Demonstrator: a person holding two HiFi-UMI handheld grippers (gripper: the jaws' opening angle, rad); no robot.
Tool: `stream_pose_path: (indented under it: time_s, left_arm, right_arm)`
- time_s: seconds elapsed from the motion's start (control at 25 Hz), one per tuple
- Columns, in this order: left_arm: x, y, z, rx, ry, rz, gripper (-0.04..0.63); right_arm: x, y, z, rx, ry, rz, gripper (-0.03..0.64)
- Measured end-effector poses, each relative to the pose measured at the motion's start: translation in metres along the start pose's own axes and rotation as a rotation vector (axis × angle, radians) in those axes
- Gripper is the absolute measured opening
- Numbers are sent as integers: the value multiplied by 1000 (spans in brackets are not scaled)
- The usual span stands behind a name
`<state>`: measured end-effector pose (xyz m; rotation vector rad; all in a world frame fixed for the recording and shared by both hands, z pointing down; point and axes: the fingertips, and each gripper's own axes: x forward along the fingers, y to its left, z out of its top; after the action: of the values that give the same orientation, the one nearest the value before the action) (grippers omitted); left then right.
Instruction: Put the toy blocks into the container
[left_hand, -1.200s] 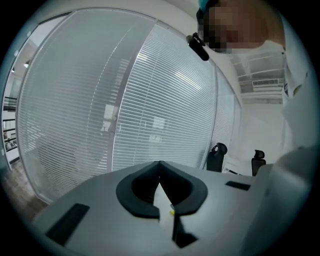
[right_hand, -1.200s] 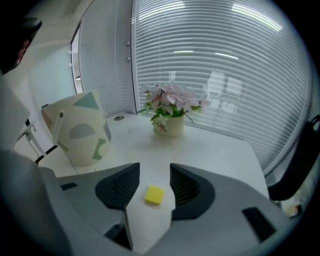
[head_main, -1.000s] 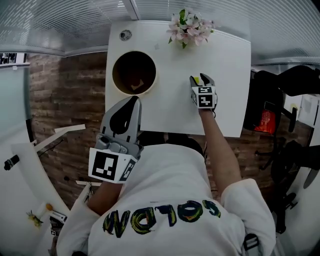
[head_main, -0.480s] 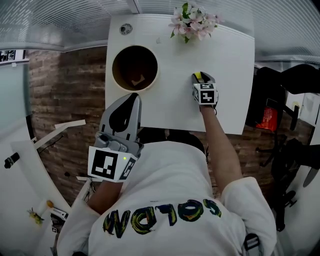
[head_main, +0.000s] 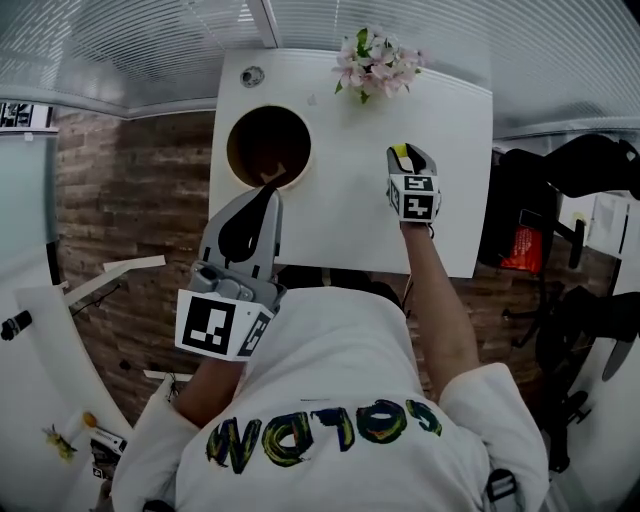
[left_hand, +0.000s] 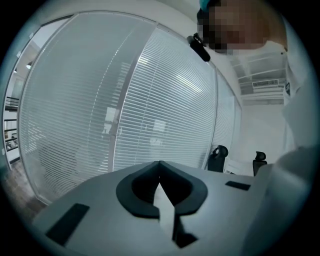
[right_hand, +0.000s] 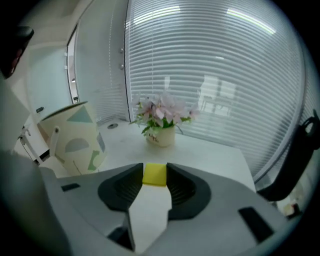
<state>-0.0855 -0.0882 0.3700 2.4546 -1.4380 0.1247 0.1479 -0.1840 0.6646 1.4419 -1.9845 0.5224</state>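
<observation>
Right now my right gripper pinches a small yellow toy block. Its jaws have just been closing, and the two dark ribbed pads now press on the block's left and right sides. The block sits at the very tips, with its top face showing between them. I hold it over the right half of the white rectangular table, well apart from the container.

The cream cylindrical container, printed with pale green and grey shapes, stands upright on the left half of the table. From above its inside looks dark, and a pale angular piece lies on the bottom near the edge closest to me. I cannot tell what that piece is.

My left gripper has its jaws pressed together with nothing between them. In the head view it hangs just off the near edge of the table, its tips pointing towards the container's near rim.

A small white pot of pink and white flowers with green leaves stands at the far edge of the table, beyond the block. A little round grey fitting is set into the far left corner.
</observation>
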Motion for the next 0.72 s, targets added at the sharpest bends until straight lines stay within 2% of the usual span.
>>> stream_pose_path:
  time_s: [0.4,0.6,0.72]
  left_arm:
    - [-5,-18,29,33,-87,-24,8]
    - [-5,-23,39,50,-106,-27,8]
    - [-6,-23,45,56,-117,-21,8]
  right_arm:
    - [-134,-4,131,-63,-332,-63,150]
    - [-212,4,166,-54,-462,-81,152]
    - [-228,8,171,-55,-488,-75,152]
